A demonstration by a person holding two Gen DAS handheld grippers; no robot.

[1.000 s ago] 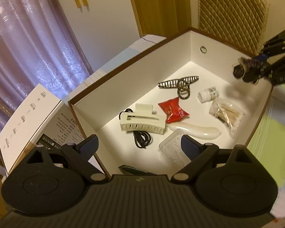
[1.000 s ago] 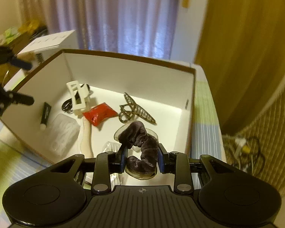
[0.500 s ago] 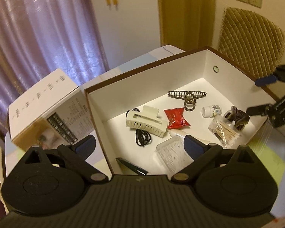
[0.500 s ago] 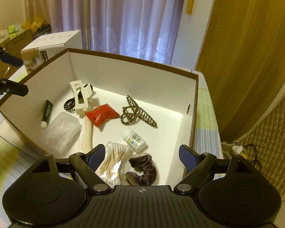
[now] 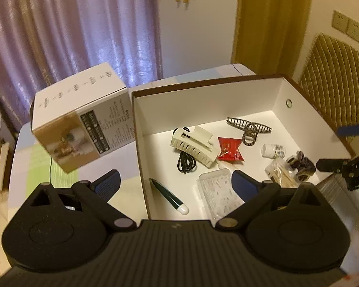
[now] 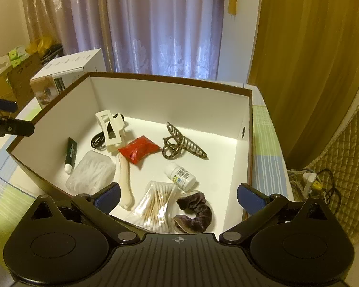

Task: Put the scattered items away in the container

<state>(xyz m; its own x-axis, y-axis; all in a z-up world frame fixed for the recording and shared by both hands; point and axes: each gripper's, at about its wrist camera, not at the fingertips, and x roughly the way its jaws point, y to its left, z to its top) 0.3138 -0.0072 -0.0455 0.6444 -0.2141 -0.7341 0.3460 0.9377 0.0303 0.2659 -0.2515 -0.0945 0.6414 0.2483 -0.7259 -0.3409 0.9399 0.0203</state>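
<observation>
Velvet scrunchie [image 6: 195, 211] lay in the box [image 6: 170, 100] beside the cotton swabs [image 6: 155, 205], so both my right fingers [image 6: 250, 197] and left fingers [image 5: 107, 185] were spread, holding nothing.

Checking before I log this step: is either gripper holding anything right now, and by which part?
Nothing is held. The left gripper and right gripper are both open; the scrunchie lies loose in the box.
</observation>
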